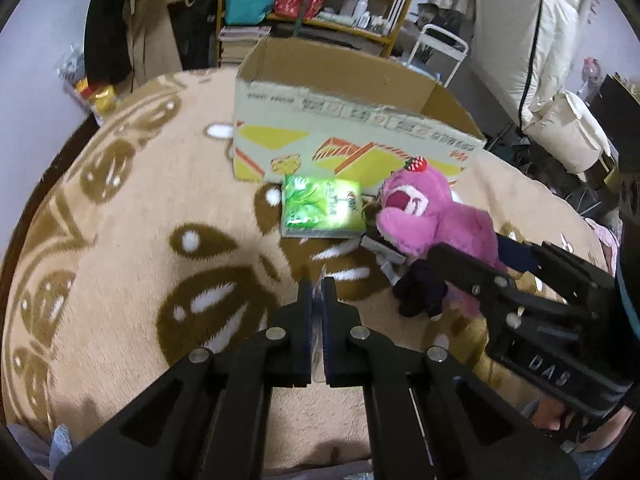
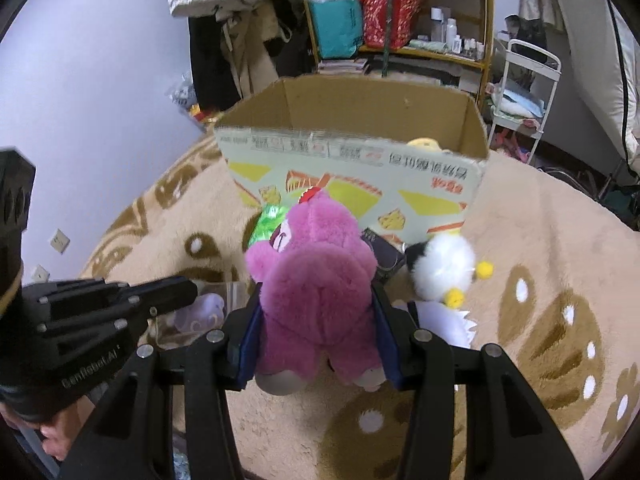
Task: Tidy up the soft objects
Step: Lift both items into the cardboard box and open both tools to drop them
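**Pink Bear Waiting by the Box**

A fluffy tan blanket (image 1: 120, 240) with brown flowers is covering the bed, and a messy shelf is standing behind it.

In the left wrist view, the left gripper (image 1: 318, 280) is squeezing shut on a thin bit of clear plastic. The green packet (image 1: 322, 206) is lying past its tips, touching the cardboard box (image 1: 352, 136). The pink bear (image 1: 424, 216) is sitting off to the right.

In the right wrist view, the right gripper (image 2: 316, 312) is hugging the pink bear's (image 2: 316, 280) body between its blue pads, head pointing toward the open box (image 2: 360, 168) straight ahead. So the right hand is nearer the box. A white fluffy toy (image 2: 442, 268) is lying just beside the bear.
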### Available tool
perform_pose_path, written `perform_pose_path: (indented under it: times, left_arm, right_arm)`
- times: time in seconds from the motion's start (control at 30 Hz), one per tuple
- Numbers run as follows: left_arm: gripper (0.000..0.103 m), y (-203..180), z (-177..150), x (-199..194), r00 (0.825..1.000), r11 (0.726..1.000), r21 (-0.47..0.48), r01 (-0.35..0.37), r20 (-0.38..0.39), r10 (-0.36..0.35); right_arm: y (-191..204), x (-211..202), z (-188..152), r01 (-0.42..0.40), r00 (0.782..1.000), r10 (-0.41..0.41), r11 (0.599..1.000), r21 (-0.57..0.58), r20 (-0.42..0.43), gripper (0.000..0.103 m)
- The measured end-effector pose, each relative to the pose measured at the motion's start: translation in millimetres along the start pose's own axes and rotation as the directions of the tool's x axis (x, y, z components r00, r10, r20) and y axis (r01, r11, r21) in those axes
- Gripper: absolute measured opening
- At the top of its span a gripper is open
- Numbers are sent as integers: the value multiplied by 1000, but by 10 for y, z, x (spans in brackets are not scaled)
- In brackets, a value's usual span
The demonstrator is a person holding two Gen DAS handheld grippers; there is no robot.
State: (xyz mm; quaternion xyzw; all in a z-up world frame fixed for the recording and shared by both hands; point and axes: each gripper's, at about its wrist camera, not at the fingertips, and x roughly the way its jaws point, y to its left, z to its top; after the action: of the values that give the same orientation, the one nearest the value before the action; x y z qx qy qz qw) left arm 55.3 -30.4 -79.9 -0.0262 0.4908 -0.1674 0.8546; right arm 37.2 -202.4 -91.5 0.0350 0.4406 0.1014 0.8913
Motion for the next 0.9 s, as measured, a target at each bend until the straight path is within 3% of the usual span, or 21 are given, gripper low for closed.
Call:
perform_pose_path:
  times: [0.13,0.27,0.37,0.53,0.67,0.9]
  left_arm:
    - [3,-71,-3,-145,996,999,29,-40,81,38]
    - [3,-144,1,-358,977,994,63,-86,199,72]
    - [3,-187,21,-453,969,993,77,-92,235,71]
    - [3,-233,81,-677,941,990,84,-110,330,76]
    - [3,-303,189,-869,906,987,105,-120,419,65]
    - [3,-406,573,-1004,854,979,163,-124,520,22]
  right_arm:
    - [-63,-124,49,-20,999,19,999,35,46,52]
    - [-114,-265,98,-44,994,38,998,55,101,52]
    - [-123,-395,137,-39,985,31,998,45,171,52]
    - [-144,-573,238,-39,970,27,998,46,243,52]
    - [-202,-672,353,-30,957,13,998,54,289,52]
    - [-333,-677,659,-29,940,0,997,78,341,52]
